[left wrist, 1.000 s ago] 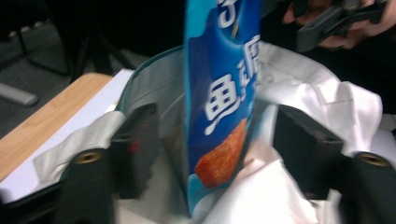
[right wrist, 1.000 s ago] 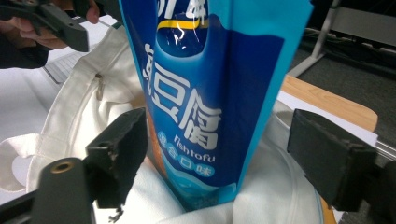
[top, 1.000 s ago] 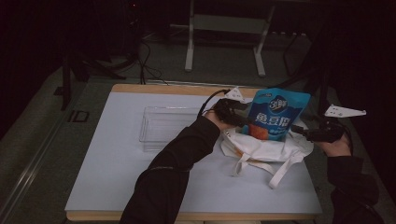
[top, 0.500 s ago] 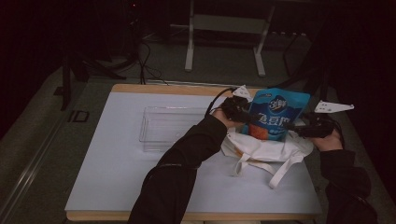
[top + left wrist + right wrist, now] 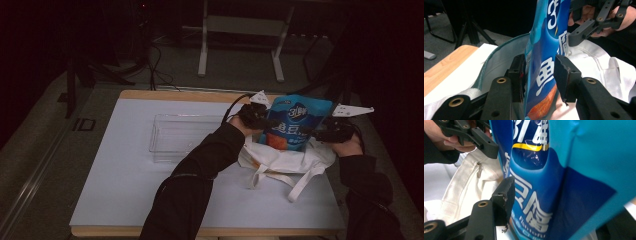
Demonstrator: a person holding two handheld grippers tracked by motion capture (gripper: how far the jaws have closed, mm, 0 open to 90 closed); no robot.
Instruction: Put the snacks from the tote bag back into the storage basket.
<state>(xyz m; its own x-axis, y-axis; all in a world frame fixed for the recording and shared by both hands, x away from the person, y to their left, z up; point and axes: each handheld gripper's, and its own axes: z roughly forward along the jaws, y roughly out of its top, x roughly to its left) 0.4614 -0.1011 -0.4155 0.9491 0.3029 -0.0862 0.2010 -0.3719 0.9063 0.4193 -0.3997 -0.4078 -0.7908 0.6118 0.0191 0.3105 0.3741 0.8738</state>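
1. Blue snack pouch (image 5: pixel 295 122) stands upright w/ its lower end in the mouth of a white cloth bag (image 5: pixel 287 162), right-rear part of the white tabletop (image 5: pixel 125 185).
2. Left tongs (image 5: pixel 262 119) come at the pouch from its left side in the high view; left hand (image 5: pixel 245 120) behind them, dark sleeve running down to the frame's bottom edge.
3. Left gripper view: pouch (image 5: pixel 546 62) sits between the two black jaws. Left jaw touches the pouch edge; right jaw has a small gap to the pouch face. So not clamped, jaws apart; they have just been closing in on it.
4. Right tongs (image 5: pixel 320 134) come from the pouch's right side, right hand (image 5: pixel 345 145) at the tabletop's right edge. Grey 3-cornered plate (image 5: pixel 352 110) rides on top of them.
5. Right gripper view: pouch (image 5: pixel 564 177) is very close to the lens; one black jaw seen at left, right up against the pouch front; other jaw hidden behind the pouch. Whether they pinch it: can't tell. These jaws have also just been closing, pouch between them.
6. Cloth bag is crumpled, its straps (image 5: pixel 300 182) trailing toward the front of the tabletop.
7. Clear plastic tray (image 5: pixel 172 137) lies flat left of the bag, well apart from the pouch; nothing seen in it.
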